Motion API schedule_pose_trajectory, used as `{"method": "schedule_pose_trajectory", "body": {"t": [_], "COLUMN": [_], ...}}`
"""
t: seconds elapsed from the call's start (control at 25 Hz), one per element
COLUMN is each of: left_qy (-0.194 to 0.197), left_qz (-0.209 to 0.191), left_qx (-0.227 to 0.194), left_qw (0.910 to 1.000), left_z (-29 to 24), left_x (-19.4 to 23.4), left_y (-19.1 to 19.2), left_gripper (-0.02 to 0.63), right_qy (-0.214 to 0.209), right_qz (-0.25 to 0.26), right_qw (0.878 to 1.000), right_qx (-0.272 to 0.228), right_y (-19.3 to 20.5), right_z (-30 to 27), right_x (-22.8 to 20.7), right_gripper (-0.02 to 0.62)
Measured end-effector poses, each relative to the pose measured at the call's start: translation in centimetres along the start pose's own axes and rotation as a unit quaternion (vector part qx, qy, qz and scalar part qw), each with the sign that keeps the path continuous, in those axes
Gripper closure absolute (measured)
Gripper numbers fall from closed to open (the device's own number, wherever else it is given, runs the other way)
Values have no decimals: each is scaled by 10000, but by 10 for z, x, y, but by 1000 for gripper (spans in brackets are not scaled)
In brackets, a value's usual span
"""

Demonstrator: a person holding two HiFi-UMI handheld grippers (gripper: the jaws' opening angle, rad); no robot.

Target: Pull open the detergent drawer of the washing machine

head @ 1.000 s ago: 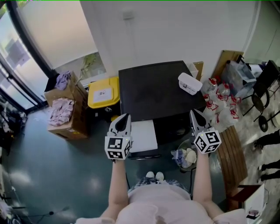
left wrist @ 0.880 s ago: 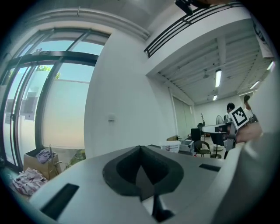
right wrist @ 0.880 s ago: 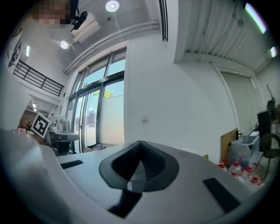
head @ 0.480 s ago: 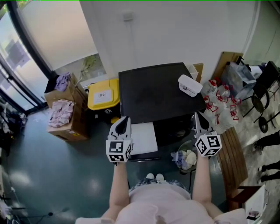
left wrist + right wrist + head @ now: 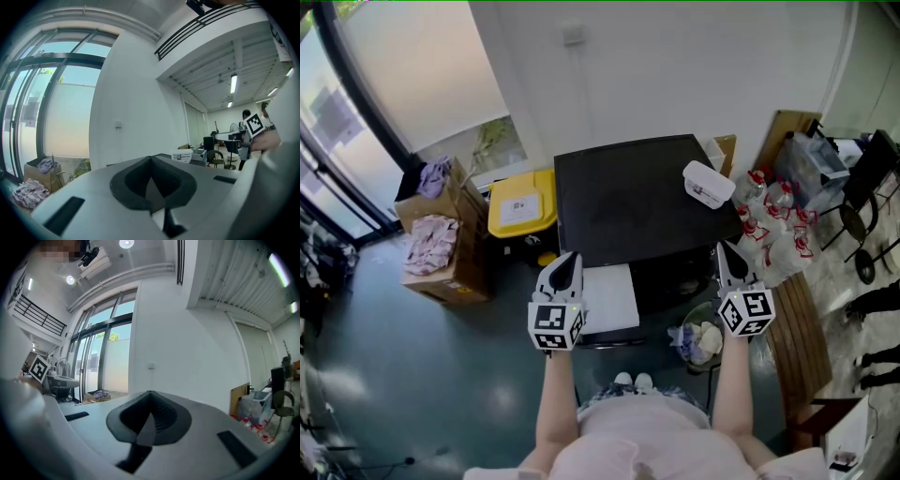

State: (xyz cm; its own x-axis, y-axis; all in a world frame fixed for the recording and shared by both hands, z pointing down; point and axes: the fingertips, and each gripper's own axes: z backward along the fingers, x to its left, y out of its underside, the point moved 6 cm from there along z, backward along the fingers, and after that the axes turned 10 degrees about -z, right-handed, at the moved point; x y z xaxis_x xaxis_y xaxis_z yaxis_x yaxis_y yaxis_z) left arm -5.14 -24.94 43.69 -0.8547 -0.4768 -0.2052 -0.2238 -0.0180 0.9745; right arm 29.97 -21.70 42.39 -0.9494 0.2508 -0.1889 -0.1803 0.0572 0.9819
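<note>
Detergent drawer looks pulled out
It juts white from the washing machine front, just right of the left gripper. That gripper and the right gripper are clenched and empty, so no further pull seems needed.

The washing machine looks matt black, the floor glossy.

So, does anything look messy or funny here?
The white box sits crooked on the washing machine, seeming to poke over its right edge. Crumpled clothes are heaped in the open cardboard box at left.
</note>
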Motion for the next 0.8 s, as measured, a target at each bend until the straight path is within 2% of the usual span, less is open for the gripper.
{"method": "schedule_pose_trajectory", "body": {"t": [0.8], "left_qy": [66], "left_qz": [-42], "left_qx": [43], "left_qw": [10000], "left_z": [-3], "left_x": [-5], "left_y": [2], "left_gripper": [581], "right_qy": [7], "right_qz": [-114], "right_qw": [9999], "right_qx": [10], "right_y": [3], "right_z": [0], "right_x": [-4], "right_gripper": [581]}}
